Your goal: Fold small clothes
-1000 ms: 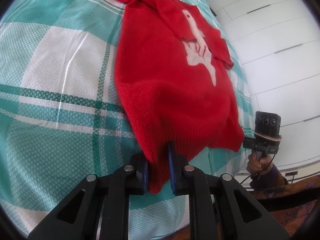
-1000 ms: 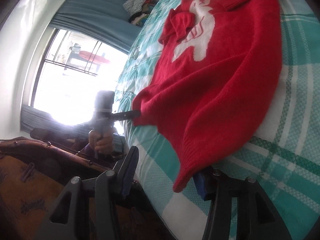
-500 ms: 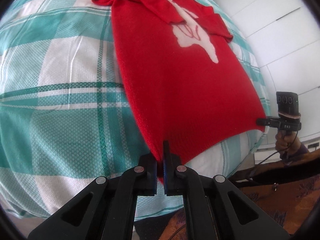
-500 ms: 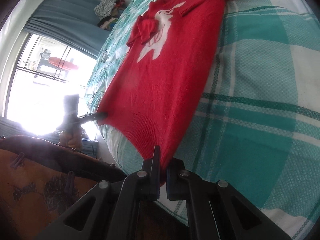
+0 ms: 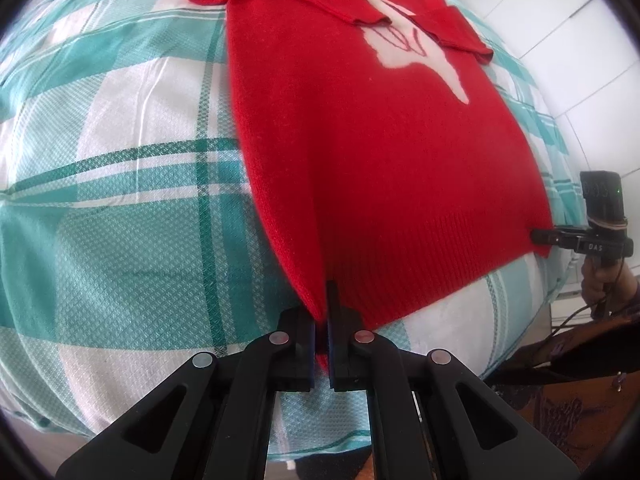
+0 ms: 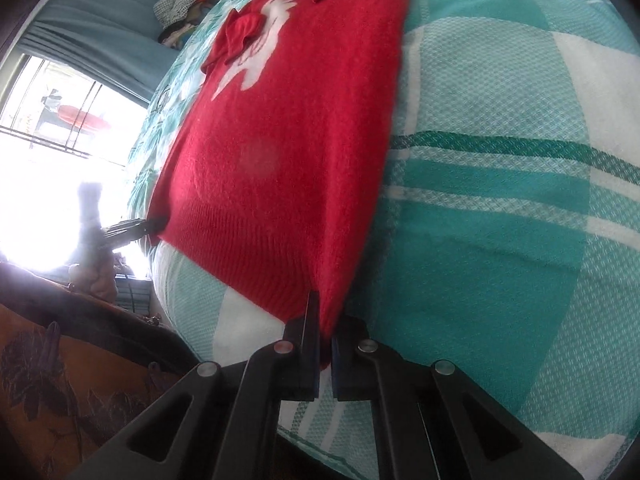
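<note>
A small red sweater (image 5: 372, 148) with a white animal design lies spread flat on the bed, both sleeves folded in over the chest. My left gripper (image 5: 321, 312) is shut on the left corner of its ribbed hem. In the right wrist view the same red sweater (image 6: 288, 148) runs away from me, and my right gripper (image 6: 325, 328) is shut on the other hem corner. Each view shows the opposite gripper at the far hem corner: the right gripper (image 5: 540, 236) at the right edge, the left gripper (image 6: 154, 224) at the left. The hem is pulled taut between them.
The bed carries a teal and white checked cover (image 5: 120, 184). White cabinet doors (image 5: 568, 36) stand beyond its far side. A bright window (image 6: 52, 128) with blue curtains and a pile of clothes (image 6: 180, 4) lie past the other side. Orange patterned fabric (image 6: 60, 396) hangs below the bed edge.
My right gripper closed onto the sweater's hem corner, which had been hanging loose. Both grippers pulled apart and toward the bed edge, so the rumpled sweater now lies stretched flat.
</note>
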Available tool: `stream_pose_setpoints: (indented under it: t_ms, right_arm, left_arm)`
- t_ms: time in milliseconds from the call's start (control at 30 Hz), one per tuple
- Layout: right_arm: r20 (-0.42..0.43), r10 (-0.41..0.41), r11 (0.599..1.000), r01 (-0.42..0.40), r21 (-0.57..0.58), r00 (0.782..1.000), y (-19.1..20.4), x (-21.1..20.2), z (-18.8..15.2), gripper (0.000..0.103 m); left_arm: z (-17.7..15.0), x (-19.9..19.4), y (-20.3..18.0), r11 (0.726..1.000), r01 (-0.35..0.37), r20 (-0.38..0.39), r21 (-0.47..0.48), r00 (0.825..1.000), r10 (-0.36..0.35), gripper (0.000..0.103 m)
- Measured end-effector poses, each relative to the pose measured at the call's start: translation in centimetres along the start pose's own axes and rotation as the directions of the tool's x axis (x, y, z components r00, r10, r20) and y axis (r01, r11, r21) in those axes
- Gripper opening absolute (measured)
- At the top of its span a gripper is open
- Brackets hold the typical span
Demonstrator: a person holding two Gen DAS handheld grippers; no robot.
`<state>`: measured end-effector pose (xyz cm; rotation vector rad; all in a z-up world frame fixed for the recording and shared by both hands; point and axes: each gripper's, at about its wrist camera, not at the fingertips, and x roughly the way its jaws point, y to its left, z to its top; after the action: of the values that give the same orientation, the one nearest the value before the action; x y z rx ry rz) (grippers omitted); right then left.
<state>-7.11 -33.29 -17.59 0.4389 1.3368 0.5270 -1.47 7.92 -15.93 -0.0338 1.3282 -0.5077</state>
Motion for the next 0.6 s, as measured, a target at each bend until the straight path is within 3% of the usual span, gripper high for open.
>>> stream_pose_setpoints:
  t_ms: [167,233,300,367,433,467,500,567,600]
  right_arm:
    - [0.002,-0.003,0.999,0.003,0.033,1.000,0.3,-0.3,0.2,0.004]
    - [-0.010,-0.007,0.999,0.008,0.039,1.000,0.2,-0.6,-0.1,0.007]
    - [-0.039,-0.031,0.999,0.032,0.035,0.999,0.2,-1.4,-0.3,0.010]
    - [-0.082,-0.090,0.996,0.092,0.014,0.993,0.3,-2.5,-0.5,0.012]
    - [-0.101,-0.217,0.976,0.214,-0.036,0.971,0.2,-4.6,-0.5,0.014]
    - [-0.096,-0.333,0.942,0.325,-0.084,0.938,0.3,-5.6,-0.1,0.022]
    - [-0.074,-0.491,0.865,0.475,-0.162,0.868,0.5,-6.3,0.6,0.033]
    - [0.036,-0.734,0.633,0.702,-0.328,0.679,1.6,-6.8,2.5,0.037]
    - [0.107,-0.779,0.541,0.749,-0.384,0.618,2.5,-6.8,3.8,0.037]
  left_arm:
    - [-0.2,-0.3,-0.1,1.000,0.003,0.011,-0.024,1.000,-0.003,0.007]
    - [-0.6,-0.9,-0.1,1.000,-0.002,0.008,-0.019,1.000,0.002,0.012]
    - [-1.3,-1.9,0.0,1.000,-0.005,0.000,-0.024,1.000,0.005,0.028]
    - [-2.2,-3.4,0.4,0.999,-0.036,-0.006,-0.032,0.999,0.036,0.041]
    - [-2.6,-4.9,1.3,0.997,-0.061,-0.009,-0.042,0.998,0.061,0.043]
    - [-2.5,-5.7,1.7,0.996,-0.081,-0.002,-0.046,0.997,0.081,0.043]
    - [-2.0,-6.5,2.1,0.993,-0.104,0.020,-0.052,0.994,0.105,0.043]
    - [-0.4,-8.4,2.8,0.990,-0.115,0.102,-0.079,0.987,0.123,0.046]
    - [0.6,-9.0,2.9,0.991,-0.099,0.148,-0.092,0.983,0.112,0.050]
